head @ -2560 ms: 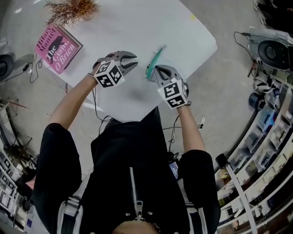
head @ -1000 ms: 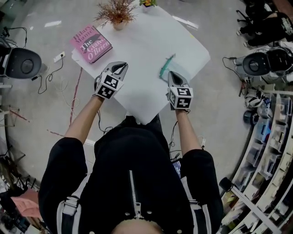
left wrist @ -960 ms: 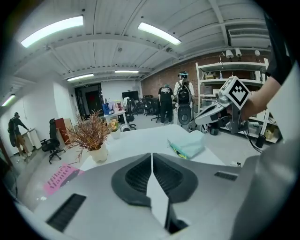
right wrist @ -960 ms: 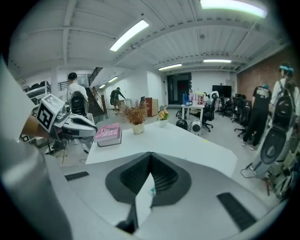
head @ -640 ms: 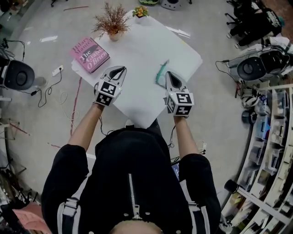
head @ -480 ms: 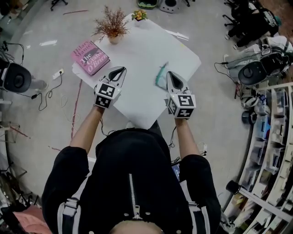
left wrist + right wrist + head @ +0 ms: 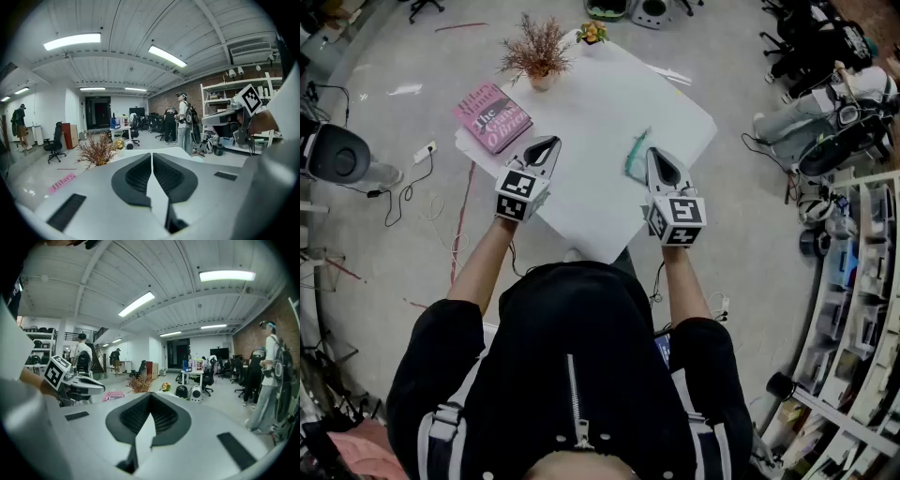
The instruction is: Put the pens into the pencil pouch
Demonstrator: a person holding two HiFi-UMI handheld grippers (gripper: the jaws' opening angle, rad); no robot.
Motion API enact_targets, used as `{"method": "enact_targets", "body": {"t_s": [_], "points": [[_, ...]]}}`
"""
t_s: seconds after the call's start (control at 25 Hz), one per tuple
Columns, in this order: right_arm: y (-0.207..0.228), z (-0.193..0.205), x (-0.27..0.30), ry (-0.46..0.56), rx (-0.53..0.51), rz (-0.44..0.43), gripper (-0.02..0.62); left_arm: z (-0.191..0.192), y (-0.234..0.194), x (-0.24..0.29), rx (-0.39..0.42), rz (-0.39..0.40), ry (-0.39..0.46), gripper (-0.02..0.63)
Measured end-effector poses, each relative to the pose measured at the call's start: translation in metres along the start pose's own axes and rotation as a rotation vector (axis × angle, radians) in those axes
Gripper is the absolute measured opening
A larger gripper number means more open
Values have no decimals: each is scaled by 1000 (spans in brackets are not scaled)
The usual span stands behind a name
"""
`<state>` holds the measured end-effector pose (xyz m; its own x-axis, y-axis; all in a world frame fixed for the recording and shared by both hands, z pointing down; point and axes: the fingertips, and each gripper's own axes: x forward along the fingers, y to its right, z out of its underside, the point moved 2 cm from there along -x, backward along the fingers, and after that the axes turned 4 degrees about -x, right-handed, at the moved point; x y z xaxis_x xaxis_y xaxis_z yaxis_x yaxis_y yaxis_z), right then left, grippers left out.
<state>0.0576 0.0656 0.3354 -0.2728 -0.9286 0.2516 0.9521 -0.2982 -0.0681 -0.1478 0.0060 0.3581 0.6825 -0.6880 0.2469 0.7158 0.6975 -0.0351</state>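
The left hand-held gripper [image 7: 549, 142] is shut tight. In the left gripper view its two jaws press together in one thin line, and nothing is between them. It holds nothing and touches nothing. In the head view it sits left of the middle, over the left edge of the table [image 7: 581, 94].

The right hand-held gripper [image 7: 655, 153] is shut tight too. In the right gripper view its jaws meet at the tip, and nothing is between them. It holds nothing. In the head view it sits right of the middle, over the right side of the table.

The pouch [image 7: 636, 152] is green-blue. It lies on the table, near the middle of the head view, just left of the tip of the right hand-held gripper. I cannot tell if the two touch. I cannot tell if the pouch is zipped up.

Now the count. There are two hand-held grippers, one in each hand. There is one pouch and one white table. There is one pink book [image 7: 492, 116] at the upper left, on the table's left corner. There is one dry brown plant [image 7: 536, 54] near the top, in a small pot. There is one little pot of flowers [image 7: 592, 32] at the far corner, close to the top edge.
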Motion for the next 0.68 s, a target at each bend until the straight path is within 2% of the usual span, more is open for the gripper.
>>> {"method": "enact_targets", "body": {"t_s": [0.68], "points": [[5,11,1,-14,29,-5,9,9,-2,12,-35,12,-20,31]]}}
